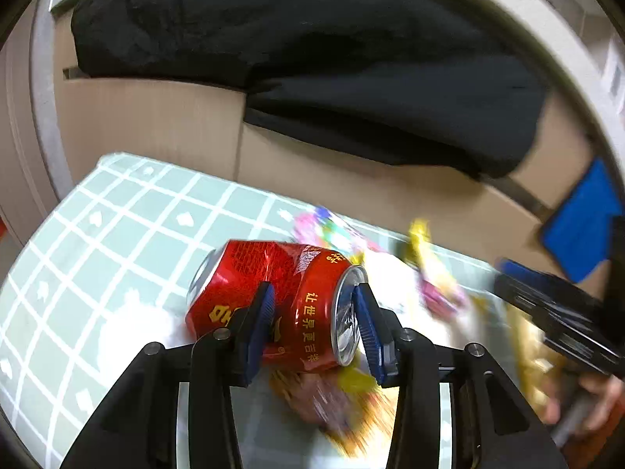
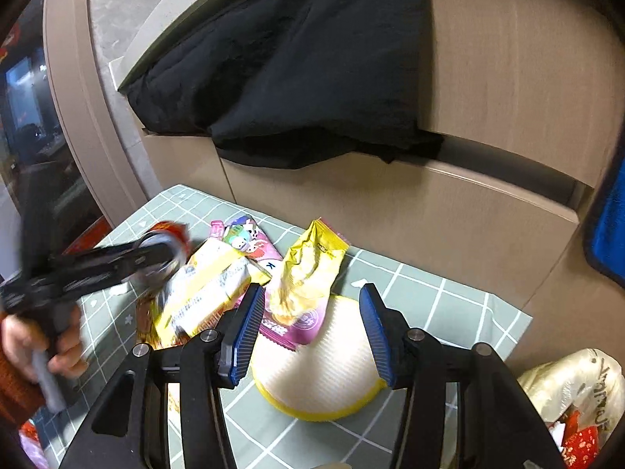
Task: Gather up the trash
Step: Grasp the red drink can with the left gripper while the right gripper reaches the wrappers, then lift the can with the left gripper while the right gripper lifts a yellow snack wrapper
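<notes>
My left gripper (image 1: 316, 312) is shut on a dented red drink can (image 1: 273, 297) and holds it on its side above the green checked tablecloth (image 1: 117, 234). The can shows blurred in the right wrist view (image 2: 168, 242) at the left. My right gripper (image 2: 312, 320) is open and empty above a white paper bowl with a yellow rim (image 2: 332, 371). A yellow and pink snack wrapper (image 2: 304, 281) lies on the bowl between the jaws. A yellow and white packet (image 2: 207, 289) and a pink cartoon wrapper (image 2: 250, 238) lie to its left.
Beige cabinet drawers (image 2: 390, 211) stand behind the table with a black garment (image 2: 293, 78) draped over them. A blue cloth (image 2: 609, 226) hangs at the right. A crumpled gold bag (image 2: 578, 387) lies at the table's right edge. Blurred wrappers (image 1: 343, 402) lie under the can.
</notes>
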The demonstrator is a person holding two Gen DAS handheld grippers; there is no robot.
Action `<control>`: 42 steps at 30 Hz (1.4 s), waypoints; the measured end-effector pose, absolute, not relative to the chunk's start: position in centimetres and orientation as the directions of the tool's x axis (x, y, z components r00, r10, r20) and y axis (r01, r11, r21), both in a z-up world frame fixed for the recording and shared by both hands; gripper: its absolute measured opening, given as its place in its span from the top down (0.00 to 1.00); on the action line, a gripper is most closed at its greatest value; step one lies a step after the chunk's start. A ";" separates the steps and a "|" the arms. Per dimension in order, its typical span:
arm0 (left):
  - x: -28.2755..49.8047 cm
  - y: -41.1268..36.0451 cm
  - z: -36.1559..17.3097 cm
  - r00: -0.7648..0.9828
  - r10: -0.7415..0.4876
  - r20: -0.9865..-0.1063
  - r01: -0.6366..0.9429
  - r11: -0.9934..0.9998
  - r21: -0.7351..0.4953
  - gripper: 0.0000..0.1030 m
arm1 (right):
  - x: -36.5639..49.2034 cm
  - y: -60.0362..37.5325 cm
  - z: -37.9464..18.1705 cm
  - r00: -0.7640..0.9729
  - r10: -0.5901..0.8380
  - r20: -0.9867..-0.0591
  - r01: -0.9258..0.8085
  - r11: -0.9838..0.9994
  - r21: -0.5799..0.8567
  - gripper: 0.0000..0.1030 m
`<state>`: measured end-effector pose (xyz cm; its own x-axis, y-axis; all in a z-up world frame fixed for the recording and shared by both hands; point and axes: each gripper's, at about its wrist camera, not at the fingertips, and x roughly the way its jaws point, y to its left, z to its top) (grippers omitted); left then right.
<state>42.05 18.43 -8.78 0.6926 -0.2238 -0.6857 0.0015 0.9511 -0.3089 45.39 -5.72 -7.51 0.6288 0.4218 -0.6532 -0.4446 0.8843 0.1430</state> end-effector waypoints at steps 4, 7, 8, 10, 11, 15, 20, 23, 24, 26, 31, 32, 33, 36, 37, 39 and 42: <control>38.7 18.2 -8.4 0.682 -0.232 -0.693 -0.002 0.948 -0.319 0.59 | 47.1 -4.3 -8.9 0.600 0.421 -0.681 -0.421 0.889 0.179 0.53; 36.6 18.4 -8.6 0.669 -0.253 -0.699 -0.023 0.933 -0.360 0.60 | 48.6 -3.4 -10.2 0.575 0.417 -0.704 -0.400 0.894 0.203 0.53; 35.9 18.6 -8.5 0.675 -0.254 -0.693 -0.026 0.930 -0.366 0.60 | 49.0 -3.2 -10.6 0.570 0.408 -0.713 -0.395 0.897 0.198 0.53; 34.7 18.8 -8.4 0.688 -0.248 -0.682 -0.035 0.927 -0.373 0.61 | 49.9 -2.3 -11.5 0.565 0.376 -0.734 -0.387 0.907 0.166 0.53; 34.1 19.1 -8.4 0.694 -0.243 -0.678 -0.042 0.926 -0.375 0.61 | 50.4 -1.8 -12.0 0.562 0.358 -0.746 -0.387 0.911 0.145 0.53; 33.6 19.4 -8.5 0.701 -0.221 -0.678 -0.055 0.931 -0.360 0.61 | 51.2 -1.1 -13.6 0.526 0.333 -0.783 -0.377 0.916 0.136 0.53; 33.6 19.2 -8.6 0.703 -0.203 -0.681 -0.067 0.935 -0.347 0.61 | 50.2 -1.8 -12.5 0.525 0.365 -0.769 -0.392 0.906 0.162 0.72; 33.3 18.9 -8.1 0.709 -0.202 -0.675 -0.063 0.936 -0.345 0.61 | 47.9 -2.3 -10.0 0.568 0.378 -0.731 -0.438 0.891 0.120 0.74; 33.1 18.6 -7.7 0.714 -0.203 -0.670 -0.057 0.937 -0.344 0.62 | 47.1 -2.6 -9.1 0.580 0.387 -0.717 -0.448 0.886 0.117 0.74; 32.8 18.2 -6.9 0.727 -0.200 -0.657 -0.050 0.938 -0.342 0.62 | 45.6 -3.2 -7.1 0.594 0.410 -0.692 -0.467 0.876 0.117 0.74; 31.8 16.4 -3.5 0.776 -0.177 -0.605 -0.024 0.950 -0.310 0.62 | 41.8 -5.2 -2.6 0.631 0.453 -0.630 -0.508 0.855 0.106 0.74; 31.7 16.0 -2.8 0.786 -0.174 -0.593 -0.018 0.953 -0.303 0.62 | 41.2 -5.6 -1.9 0.635 0.461 -0.620 -0.512 0.852 0.108 0.74; 31.5 15.4 -1.9 0.797 -0.172 -0.579 -0.007 0.956 -0.295 0.62 | 40.6 -6.0 -1.2 0.640 0.469 -0.609 -0.516 0.849 0.111 0.74; 31.2 14.0 0.3 0.822 -0.177 -0.542 0.025 0.961 -0.275 0.62 | 38.9 -7.3 0.8 0.666 0.480 -0.571 -0.518 0.848 0.108 0.74; 31.2 13.4 1.0 0.830 -0.177 -0.529 0.036 0.963 -0.267 0.62 | 38.4 -7.5 1.3 0.677 0.479 -0.559 -0.517 0.850 0.102 0.74; 31.1 12.0 2.7 0.849 -0.184 -0.496 0.066 0.967 -0.246 0.62 | 37.6 -8.6 2.5 0.699 0.476 -0.534 -0.512 0.854 0.091 0.74; 31.3 9.8 4.5 0.868 -0.195 -0.457 0.103 0.970 -0.219 0.62 | 36.3 -10.4 4.1 0.733 0.461 -0.500 -0.496 0.866 0.071 0.74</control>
<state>31.26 9.81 4.52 0.8678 -0.1951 -0.4570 0.1025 0.9702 -0.2195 36.34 -10.39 4.10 0.7333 0.4611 -0.4997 -0.4957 0.8656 0.0714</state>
